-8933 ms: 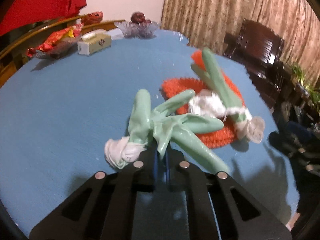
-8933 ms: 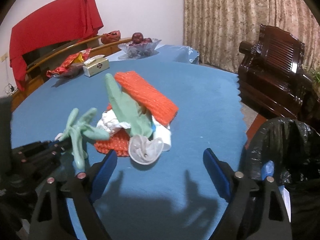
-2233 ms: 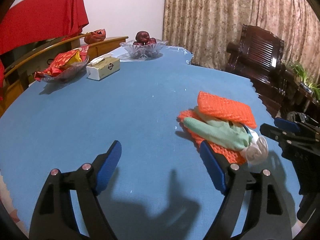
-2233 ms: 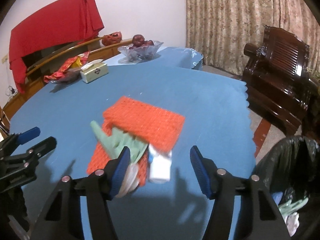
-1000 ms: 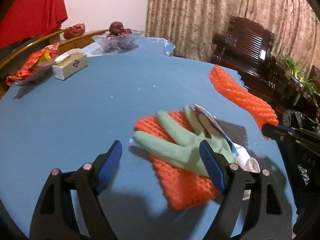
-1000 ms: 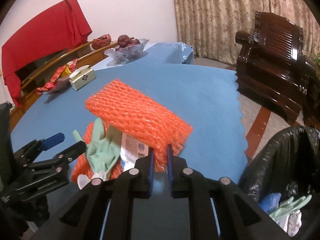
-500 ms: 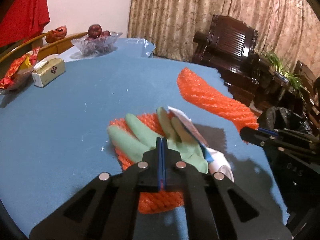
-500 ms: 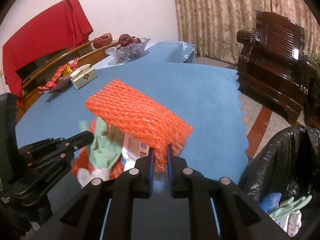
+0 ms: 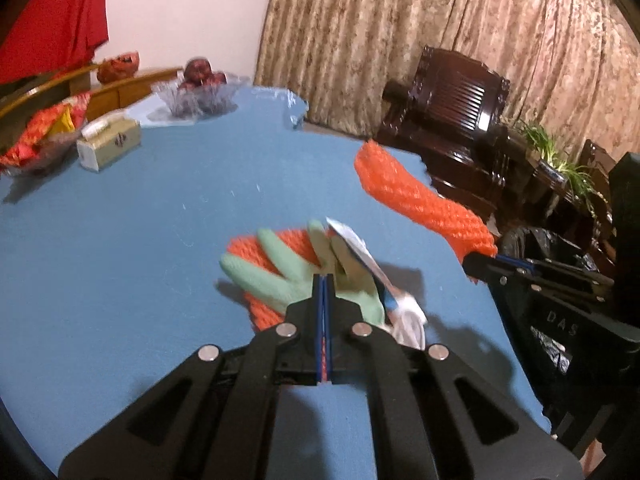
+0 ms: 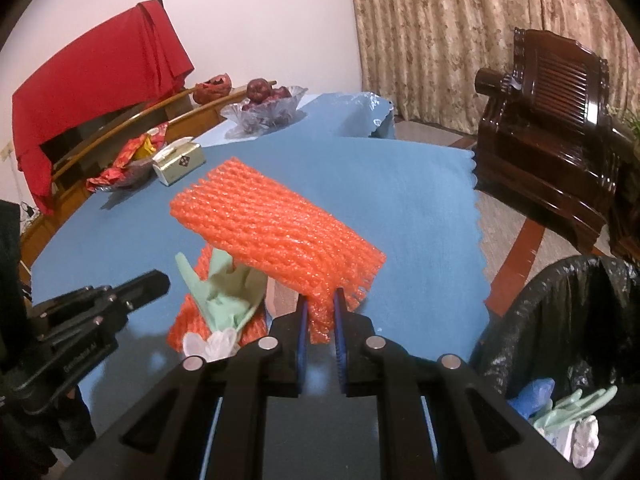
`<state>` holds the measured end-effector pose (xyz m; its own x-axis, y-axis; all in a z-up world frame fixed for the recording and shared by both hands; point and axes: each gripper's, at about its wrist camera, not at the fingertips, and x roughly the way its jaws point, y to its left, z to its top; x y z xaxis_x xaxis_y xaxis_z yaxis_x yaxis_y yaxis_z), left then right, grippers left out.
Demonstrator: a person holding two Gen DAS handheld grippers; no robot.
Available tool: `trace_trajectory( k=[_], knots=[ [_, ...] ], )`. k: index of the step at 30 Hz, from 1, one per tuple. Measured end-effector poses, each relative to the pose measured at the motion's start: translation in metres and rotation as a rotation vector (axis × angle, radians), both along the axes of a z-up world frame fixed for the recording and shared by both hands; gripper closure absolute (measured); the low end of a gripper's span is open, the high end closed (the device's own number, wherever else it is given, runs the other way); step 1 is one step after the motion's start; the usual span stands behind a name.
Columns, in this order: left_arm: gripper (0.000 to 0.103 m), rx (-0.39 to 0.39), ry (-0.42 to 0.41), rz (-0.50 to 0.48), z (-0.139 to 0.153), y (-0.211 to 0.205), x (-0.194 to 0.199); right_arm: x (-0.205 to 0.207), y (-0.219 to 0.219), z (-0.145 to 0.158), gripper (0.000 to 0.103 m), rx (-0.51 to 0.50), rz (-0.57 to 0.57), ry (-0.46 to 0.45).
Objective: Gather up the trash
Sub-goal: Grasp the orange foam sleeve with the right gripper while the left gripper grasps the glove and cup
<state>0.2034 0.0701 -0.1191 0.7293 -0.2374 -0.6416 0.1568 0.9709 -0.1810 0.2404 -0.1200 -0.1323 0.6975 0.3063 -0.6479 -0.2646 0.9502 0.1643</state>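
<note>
**A:** Where is the trash now?

**B:** The right gripper (image 10: 320, 312) has its fingers squeezed on one end of an orange foam net (image 10: 276, 236). The net hangs in the air over the blue tabletop (image 10: 400, 184). The left gripper (image 9: 323, 280) has its fingers pressed tight together on a green rubber glove (image 9: 280, 276). The glove lies on a second orange net (image 9: 256, 312), next to a white wrapper (image 9: 356, 248).

**A:** How should they do this bit well?

**B:** I think the net should swing over to the black trash bag (image 10: 568, 320) by the tabletop's edge. Hold on until it is right above the hole. The glove should come up slowly, so the net under it does not come along.

**A:** What do the things feel like?

**B:** The net looks puffy, bumpy and full of holes. It would be very light and bendy. The glove looks smooth, floppy and a bit stretchy. The bag is thin, shiny and crinkly, and another green glove (image 10: 576, 408) is already inside it.
</note>
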Motion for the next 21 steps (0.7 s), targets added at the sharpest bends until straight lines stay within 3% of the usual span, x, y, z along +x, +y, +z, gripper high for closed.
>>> trace_trajectory(
  k=[7,12,17,19,21],
  knots=[
    [0.051,0.001,0.020,-0.012,-0.005,-0.013,-0.005,-0.003,-0.008,-0.002,0.091,-0.007,-0.015,0.008],
    [0.037,-0.004,0.038,-0.019,-0.010,-0.027,-0.009,-0.002,-0.014,0.000,0.091,-0.012,-0.024,0.005],
    [0.040,0.036,0.061,-0.025,-0.021,-0.041,-0.004,-0.002,-0.018,-0.003,0.091,-0.012,-0.030,0.014],
    [0.068,0.034,0.079,-0.033,-0.025,-0.042,0.000,-0.003,-0.018,-0.003,0.091,-0.014,-0.026,0.015],
    [0.073,0.037,0.087,-0.037,-0.028,-0.042,0.002,-0.003,-0.017,-0.003,0.091,-0.016,-0.021,0.016]
  ],
)
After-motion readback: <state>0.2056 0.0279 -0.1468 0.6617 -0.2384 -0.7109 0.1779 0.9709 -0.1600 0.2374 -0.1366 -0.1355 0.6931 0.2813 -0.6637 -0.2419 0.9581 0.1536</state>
